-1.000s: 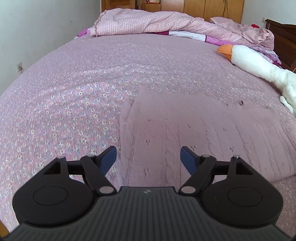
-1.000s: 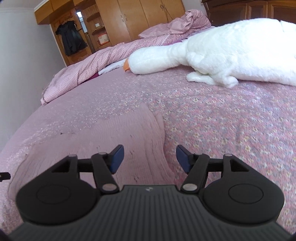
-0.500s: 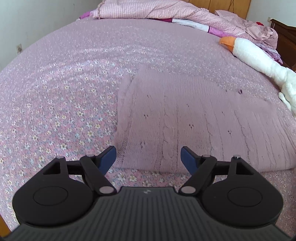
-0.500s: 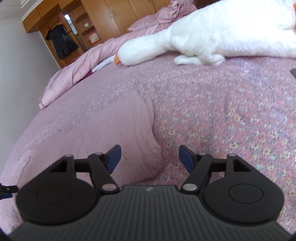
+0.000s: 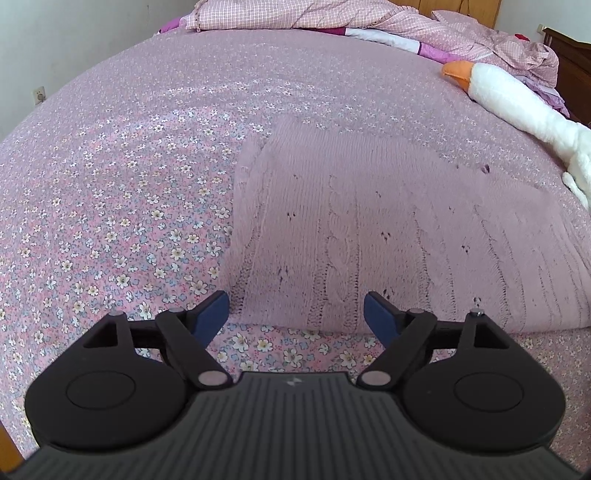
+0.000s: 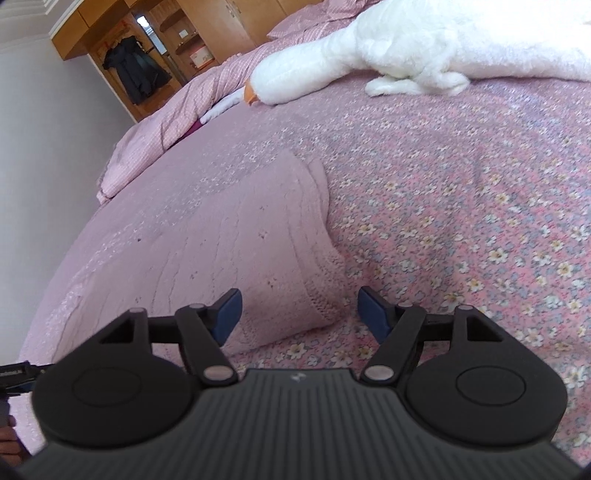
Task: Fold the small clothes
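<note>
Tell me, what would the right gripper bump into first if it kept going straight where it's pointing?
Probably the near corner of the pink knitted garment lying on the flowery bedsheet. The right gripper is open and aimed at that corner, though depth is hard to judge.

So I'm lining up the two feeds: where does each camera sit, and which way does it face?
Left wrist: rides the left claw, tilted down at the pink knit garment, near-left corner; blue fingers show, open.
Right wrist: rides the right claw, facing the garment's near-right corner; open fingers and the other claw's tip at left show.
Shared: garment, floral bedspread, plush goose, checked quilt.
</note>
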